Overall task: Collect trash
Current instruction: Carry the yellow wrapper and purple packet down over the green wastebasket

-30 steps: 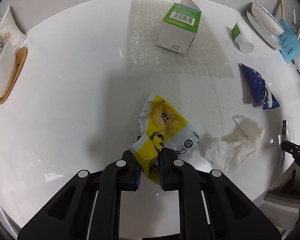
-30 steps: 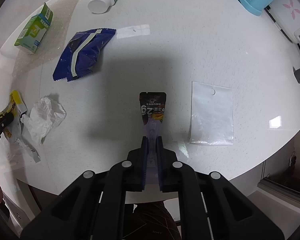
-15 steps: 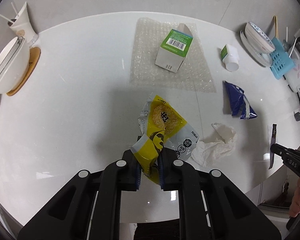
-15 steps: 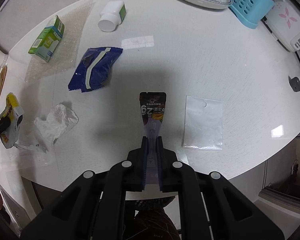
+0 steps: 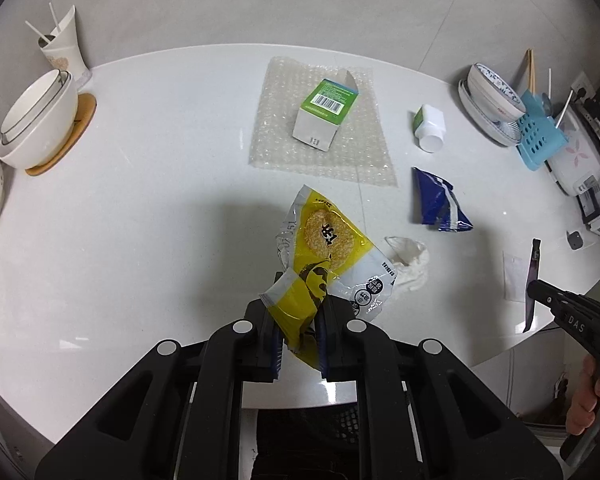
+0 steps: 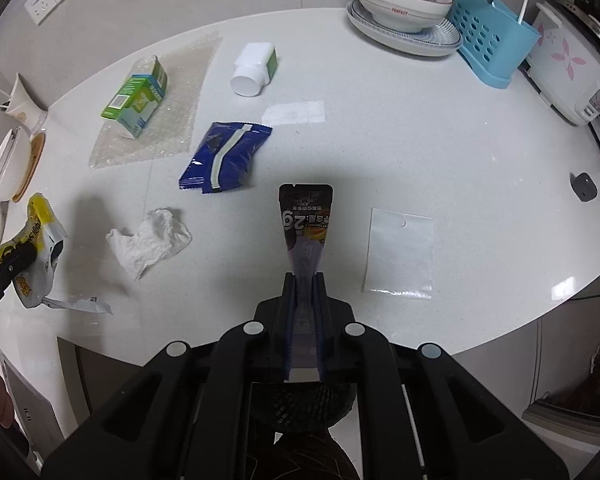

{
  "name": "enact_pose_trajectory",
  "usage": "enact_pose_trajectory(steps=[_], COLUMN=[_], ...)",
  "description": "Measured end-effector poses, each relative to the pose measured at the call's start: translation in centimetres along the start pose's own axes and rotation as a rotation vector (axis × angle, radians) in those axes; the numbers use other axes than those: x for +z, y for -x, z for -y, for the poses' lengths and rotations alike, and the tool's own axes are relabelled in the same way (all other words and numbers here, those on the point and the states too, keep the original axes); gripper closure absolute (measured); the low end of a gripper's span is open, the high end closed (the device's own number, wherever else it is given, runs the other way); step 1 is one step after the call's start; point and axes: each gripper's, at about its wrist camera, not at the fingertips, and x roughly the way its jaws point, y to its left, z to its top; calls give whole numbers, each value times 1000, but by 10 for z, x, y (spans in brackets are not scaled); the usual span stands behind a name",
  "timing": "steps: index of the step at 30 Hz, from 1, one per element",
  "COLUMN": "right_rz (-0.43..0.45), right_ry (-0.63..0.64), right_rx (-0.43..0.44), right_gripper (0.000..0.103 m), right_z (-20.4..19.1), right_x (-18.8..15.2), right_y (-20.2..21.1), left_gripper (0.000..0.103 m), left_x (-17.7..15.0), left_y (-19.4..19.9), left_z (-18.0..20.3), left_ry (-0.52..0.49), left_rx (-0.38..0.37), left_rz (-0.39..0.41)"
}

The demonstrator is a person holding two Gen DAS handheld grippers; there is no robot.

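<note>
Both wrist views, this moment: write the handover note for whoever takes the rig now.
Left gripper: shut on the yellow snack wrapper, lifted off the table.
Right gripper: shut on the dark sachet, also lifted.
Done: two pieces picked up; neither binned yet.
Left on the table: blue wrapper, crumpled tissue, clear plastic bag, green carton on bubble wrap, white bottle, torn strip. A mesh bin may sit below the table edge; unclear.

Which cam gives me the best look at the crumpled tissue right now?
The right wrist view: the crumpled tissue lies in the open on the white table, whole outline visible. In the left wrist view the tissue is partly hidden behind the yellow wrapper held by the left gripper.
</note>
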Motion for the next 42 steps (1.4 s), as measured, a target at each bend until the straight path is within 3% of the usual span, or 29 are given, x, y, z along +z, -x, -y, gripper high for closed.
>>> enact_pose_trajectory(steps=[23,42], right_rz=[100,97], right_ry=[64,97], right_rx=[52,57], right_gripper=[95,95], right_z=[1,19], right_x=[-69,-141], right_y=[47,46], left_gripper=[91,91], left_x=[-89,-166], left_y=[55,44], left_z=[33,76], left_ry=[-3,-60], left_rx=[-42,-70], left_rz=[46,12])
